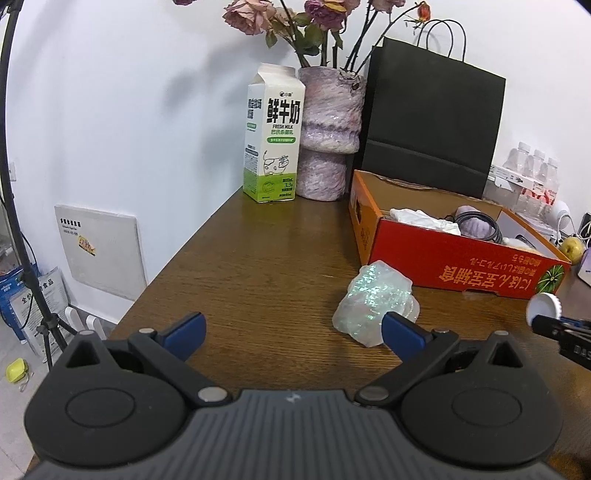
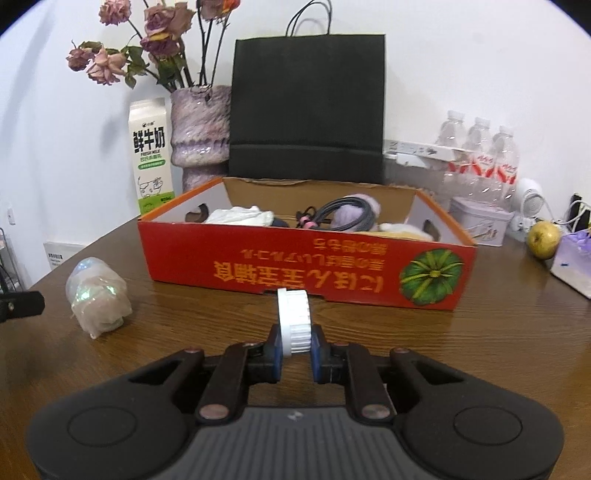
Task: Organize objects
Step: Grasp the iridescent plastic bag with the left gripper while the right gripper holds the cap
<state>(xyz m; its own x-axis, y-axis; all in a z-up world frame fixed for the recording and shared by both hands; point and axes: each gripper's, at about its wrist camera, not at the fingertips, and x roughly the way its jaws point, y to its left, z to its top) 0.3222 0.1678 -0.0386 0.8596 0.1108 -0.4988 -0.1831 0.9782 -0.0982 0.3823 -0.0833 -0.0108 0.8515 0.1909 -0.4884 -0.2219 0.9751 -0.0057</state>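
Two grippers worked over a brown wooden bench (image 2: 480,350). At lower centre of the right wrist view, the right gripper (image 2: 294,341) was closed on a white ribbed bottle cap (image 2: 293,319), held on edge between its blue pads (image 2: 275,356) just in front of the red cardboard box (image 2: 295,266). The box, printed with orange characters and a green pumpkin, stood at mid-frame and held a white cloth (image 2: 240,216), a coiled dark cable (image 2: 343,212) and a lilac fuzzy item (image 2: 349,218). In the left wrist view, the left gripper (image 1: 293,332) stood open with nothing between its fingers (image 1: 186,330); an iridescent crumpled wrapper (image 1: 373,306) lay on the bench just beyond its right finger, near the box's front left corner. Behind, against the white wall, a fresh milk carton (image 1: 271,136), a mauve vase (image 1: 328,136) of dried roses (image 1: 243,16) and a black paper bag (image 1: 432,125) stood in a row. At right of the right wrist view were packed water bottles (image 2: 480,155), a lilac tin (image 2: 480,225) and a yellowish pear (image 2: 543,240).
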